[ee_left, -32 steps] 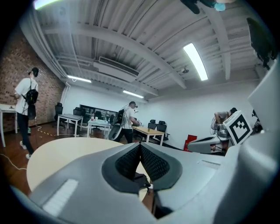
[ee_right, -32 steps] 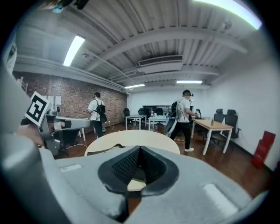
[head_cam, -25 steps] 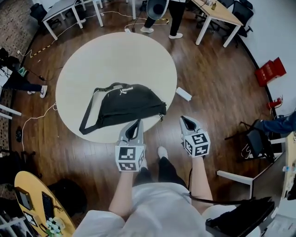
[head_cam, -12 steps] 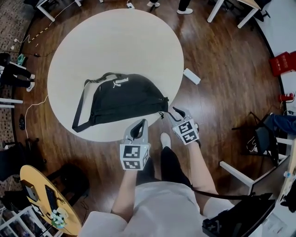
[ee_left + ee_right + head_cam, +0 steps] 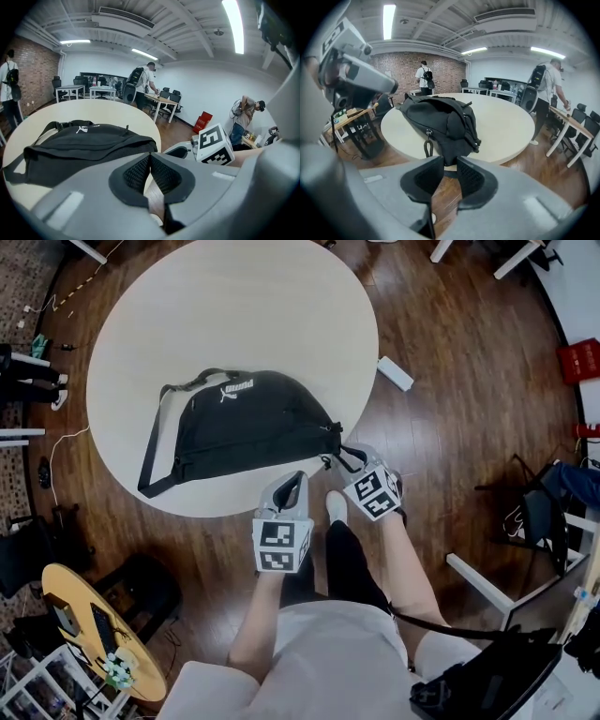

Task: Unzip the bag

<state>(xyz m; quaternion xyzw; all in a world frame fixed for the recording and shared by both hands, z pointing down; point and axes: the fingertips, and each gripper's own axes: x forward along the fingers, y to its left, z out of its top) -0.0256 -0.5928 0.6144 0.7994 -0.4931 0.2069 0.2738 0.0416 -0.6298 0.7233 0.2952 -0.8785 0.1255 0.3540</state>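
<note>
The black bag (image 5: pixel 248 423) lies flat, closed, near the round table's (image 5: pixel 234 315) edge.

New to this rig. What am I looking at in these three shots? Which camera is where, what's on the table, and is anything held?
There is no robot here. A person holds a two-jaw gripper in each hand, and the cubes with square markers are part of the grippers. The top-down shot comes from a camera on the person's head. The other two shots come from cameras riding on each gripper, looking along its jaws. On the round table lies a black bag with a strap. The left gripper is shut and empty, near the table's edge. The right gripper is at the bag's end. Its jaws are apart and closing, with nothing between them. A zipper pull hangs just ahead. Nothing is held.
</note>
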